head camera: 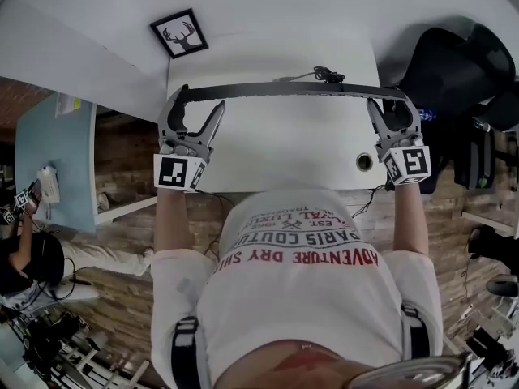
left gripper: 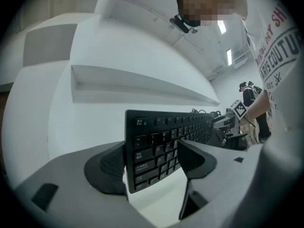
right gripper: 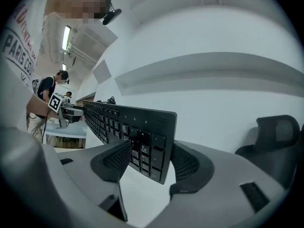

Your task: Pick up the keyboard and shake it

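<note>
– Grippers first: we have the left gripper [left gripper: 154, 161] closed across the thickness of the long black plastic keyboard [head camera: 284, 89] at its Esc end. One textured pad sits on the back, the other on the keys.

– And the right gripper [right gripper: 149, 163] pinches the number-pad end the same way. Between them the keyboard stands on its long edge in front of our chest, and it looks clear of the white rectangular desk [head camera: 276, 148].

– So where do we see it going wrong once we shake?

– At the pinches, mostly. Each grip takes only a narrow strip at the very end, and one pad of each pair bears on keycaps, which give and rock. We judge a sharp shake could let an end creep out of the jaws, and the board would then swing down from the other.

– We also hold one stiff board with two separate hands. If they fall out of step, we twist it or lever it against a pad.

– Then there is the thin dark cable [head camera: 324, 74] bunched at the desk's far edge. It looks to run from the keyboard, though we cannot trace it fully. If a big stroke pulls it taut, it tugs the board sideways in the grip.

– And the desk lies just below, so a low downstroke could knock the bottom edge against it.
</note>
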### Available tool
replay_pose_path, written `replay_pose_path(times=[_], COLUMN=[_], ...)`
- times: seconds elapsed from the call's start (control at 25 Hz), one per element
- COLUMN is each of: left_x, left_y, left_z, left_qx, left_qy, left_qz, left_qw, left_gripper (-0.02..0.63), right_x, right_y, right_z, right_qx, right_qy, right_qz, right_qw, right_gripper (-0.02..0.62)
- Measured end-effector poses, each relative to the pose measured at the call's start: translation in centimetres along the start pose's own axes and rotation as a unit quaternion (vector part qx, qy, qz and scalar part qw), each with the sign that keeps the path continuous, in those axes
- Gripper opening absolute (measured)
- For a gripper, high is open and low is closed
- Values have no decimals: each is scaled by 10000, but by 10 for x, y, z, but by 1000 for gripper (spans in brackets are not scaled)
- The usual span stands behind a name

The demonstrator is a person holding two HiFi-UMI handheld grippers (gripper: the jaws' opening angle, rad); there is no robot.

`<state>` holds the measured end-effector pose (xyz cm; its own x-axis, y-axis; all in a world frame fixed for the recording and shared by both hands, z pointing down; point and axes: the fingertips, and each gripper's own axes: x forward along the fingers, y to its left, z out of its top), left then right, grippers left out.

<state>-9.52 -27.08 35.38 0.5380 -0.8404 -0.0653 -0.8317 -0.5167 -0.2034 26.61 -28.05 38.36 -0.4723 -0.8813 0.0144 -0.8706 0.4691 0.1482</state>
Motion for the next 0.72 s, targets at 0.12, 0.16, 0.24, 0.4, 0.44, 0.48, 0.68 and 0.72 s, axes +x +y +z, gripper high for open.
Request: replay_pose_path(times=[0.12, 0.16, 0.24, 0.4, 0.44, 0.48, 0.68, 0.72], left_x=[3, 4, 6, 7, 8, 8, 17, 17], left_y=[7, 8, 9, 4, 3, 1, -3, -3], left_z=[-5, -10, -21, -40, -42, -44, -48, -46], left_qx=[-198, -250, -323, -411, -408, -396, -281, -212], left_qy=[213, 314, 569, 1023, 1101, 1160, 1169, 1115], left_qz=[20, 31, 46, 20, 13, 13, 83, 109], left_qw=[9996, 9992, 9978, 9939, 9931, 9925, 9927, 9935], left_gripper=[308, 308, 308, 308, 308, 308, 305, 305], right_x=[5, 7, 12, 13, 12, 12, 18, 20], right_y=[2, 3, 7, 13, 14, 14, 8, 7], right_z=[-18, -25, -41, -72, -78, -83, -96, -95], right_qx=[422, 569, 857, 1355, 1453, 1528, 1613, 1588], right_qy=[415, 595, 968, 1584, 1686, 1753, 1811, 1769], right_qz=[145, 200, 304, 471, 503, 526, 500, 499], right_qw=[9981, 9964, 9911, 9769, 9736, 9712, 9689, 9700], right_gripper=[272, 272, 270, 272, 272, 272, 271, 270])
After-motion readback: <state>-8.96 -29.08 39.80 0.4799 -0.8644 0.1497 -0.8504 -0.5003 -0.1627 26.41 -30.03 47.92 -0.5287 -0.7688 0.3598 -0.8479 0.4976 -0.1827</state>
